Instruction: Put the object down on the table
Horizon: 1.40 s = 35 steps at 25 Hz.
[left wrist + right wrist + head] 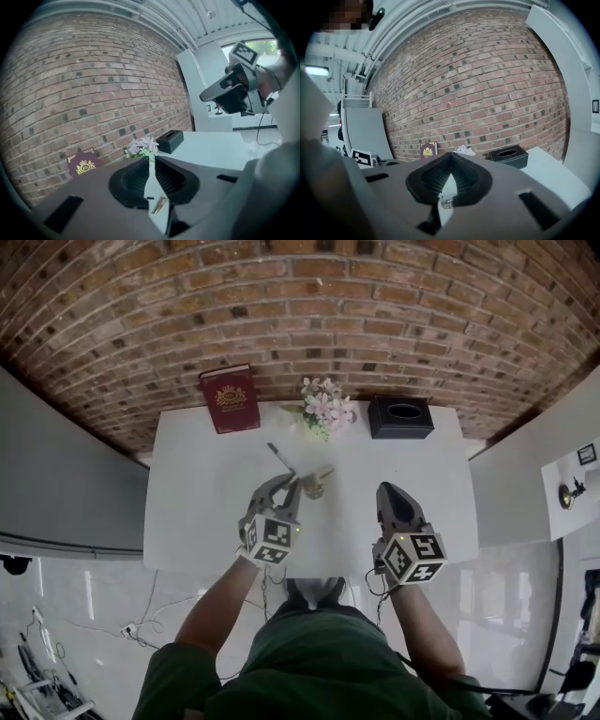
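A small beige-gold object point(317, 482) lies on the white table point(206, 512), just right of my left gripper's tips. A thin dark stick point(279, 457) lies beyond them. My left gripper point(286, 480) hovers near the table's front. Its jaws stand a narrow slit apart point(151, 160) with nothing between them. A gold sliver point(158, 205) shows low in that slit. My right gripper point(389, 488) sits to the right with its jaws closed tip to tip point(451, 158) and empty. It also shows side-on, raised, in the left gripper view point(225, 91).
Along the table's far edge, against the brick wall, stand a dark red book point(230, 397), a bunch of pale flowers point(323, 409) and a black tissue box point(400, 416). Grey panels flank the table. Cables lie on the glossy floor point(122, 615) beside my legs.
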Available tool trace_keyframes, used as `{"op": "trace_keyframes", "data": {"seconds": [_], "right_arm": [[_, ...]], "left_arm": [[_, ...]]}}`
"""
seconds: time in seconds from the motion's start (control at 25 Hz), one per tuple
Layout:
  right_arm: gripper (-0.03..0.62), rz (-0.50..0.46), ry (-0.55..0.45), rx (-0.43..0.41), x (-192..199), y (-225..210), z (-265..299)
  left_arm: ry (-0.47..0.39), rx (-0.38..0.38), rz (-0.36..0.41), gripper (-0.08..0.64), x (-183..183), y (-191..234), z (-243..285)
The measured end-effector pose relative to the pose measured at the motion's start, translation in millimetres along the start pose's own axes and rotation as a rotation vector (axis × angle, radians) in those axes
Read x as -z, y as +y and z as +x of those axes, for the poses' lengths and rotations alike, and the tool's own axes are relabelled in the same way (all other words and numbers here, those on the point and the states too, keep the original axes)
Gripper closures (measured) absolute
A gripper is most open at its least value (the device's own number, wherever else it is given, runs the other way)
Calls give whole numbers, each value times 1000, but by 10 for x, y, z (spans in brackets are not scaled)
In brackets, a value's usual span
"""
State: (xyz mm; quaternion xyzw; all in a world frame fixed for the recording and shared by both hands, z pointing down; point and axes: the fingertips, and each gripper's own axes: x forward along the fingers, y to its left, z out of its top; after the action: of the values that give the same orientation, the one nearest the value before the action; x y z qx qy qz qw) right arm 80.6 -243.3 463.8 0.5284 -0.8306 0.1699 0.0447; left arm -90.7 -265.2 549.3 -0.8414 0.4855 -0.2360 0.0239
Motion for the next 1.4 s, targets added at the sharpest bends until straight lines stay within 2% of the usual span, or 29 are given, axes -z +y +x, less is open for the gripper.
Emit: {"op": "trace_keyframes", "data": {"seconds": [0.2, 0.56, 0.8, 0.96, 1.2, 1.4], "right_arm": [[589, -41, -64, -34, -260, 94, -5], [589, -106, -176, -83, -693, 328, -142], [589, -173, -262, -107, -1031, 516, -300], [589, -205, -312, -120, -1213, 597, -407], [589, -236, -356, -124, -1377, 650, -503], [589, -258, -383, -149, -1437, 686, -538]], "left_arm": [[-85, -39, -69, 529, -461, 116, -190], [-290, -136, -168, 531, -1291, 377, -721], [-390, -162, -175, 540, -1629, 434, -1006], [-426, -164, -178, 548, -1769, 430, -1106], [-433, -166, -198, 551, -1856, 444, -1192], [-438, -179, -244, 551, -1887, 530, -1225]]}}
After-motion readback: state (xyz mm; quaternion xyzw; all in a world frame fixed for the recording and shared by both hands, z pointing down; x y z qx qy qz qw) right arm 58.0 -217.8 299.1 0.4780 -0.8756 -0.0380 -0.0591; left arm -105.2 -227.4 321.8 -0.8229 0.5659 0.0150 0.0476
